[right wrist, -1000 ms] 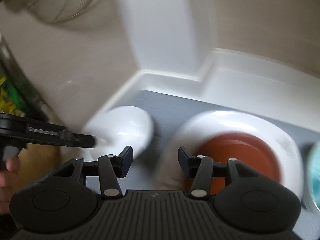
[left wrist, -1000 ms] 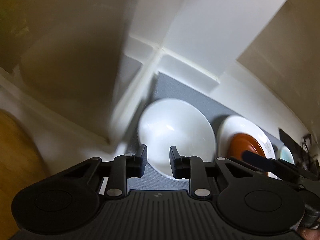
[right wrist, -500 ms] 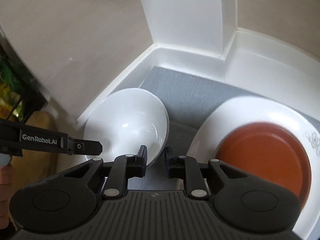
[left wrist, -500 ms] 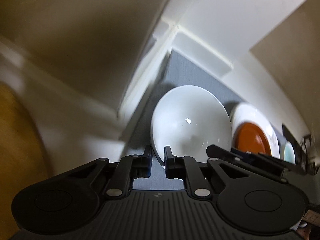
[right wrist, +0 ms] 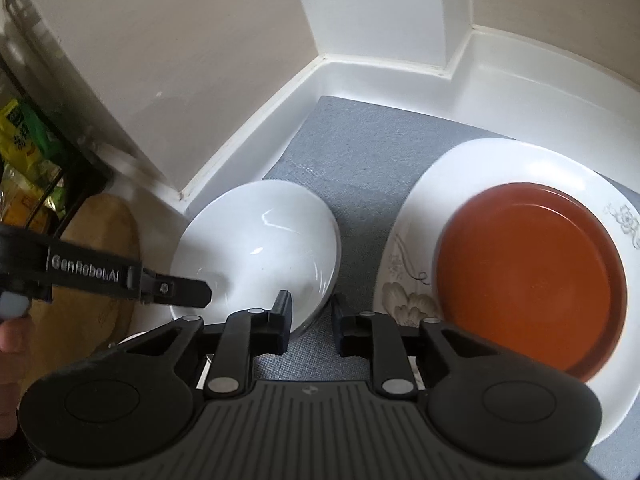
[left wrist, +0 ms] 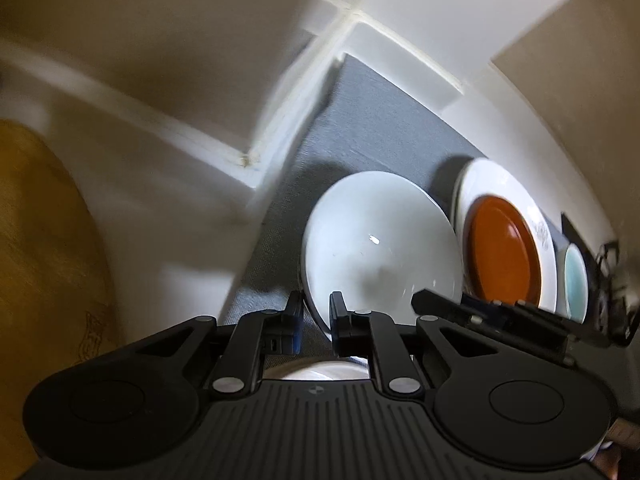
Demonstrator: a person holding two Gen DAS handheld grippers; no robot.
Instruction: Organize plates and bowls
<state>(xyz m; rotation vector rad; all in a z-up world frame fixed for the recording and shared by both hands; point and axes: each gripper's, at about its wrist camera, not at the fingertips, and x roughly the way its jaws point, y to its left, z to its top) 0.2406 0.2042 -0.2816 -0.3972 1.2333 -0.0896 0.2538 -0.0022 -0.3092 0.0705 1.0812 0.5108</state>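
Both tools have closed on the white bowl's (right wrist: 260,240) rim — grey mat (right wrist: 360,152), white-walled corner.

Teal bowl (left wrist: 576,280) mostly hidden behind white plate (left wrist: 516,192); wooden board (left wrist: 44,260) blurred, cut off.

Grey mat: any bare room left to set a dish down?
Yes: the far end of the mat, between the white bowl, the big white plate and the white corner ledge. Near end crowded: only a narrow strip between bowl and plate.
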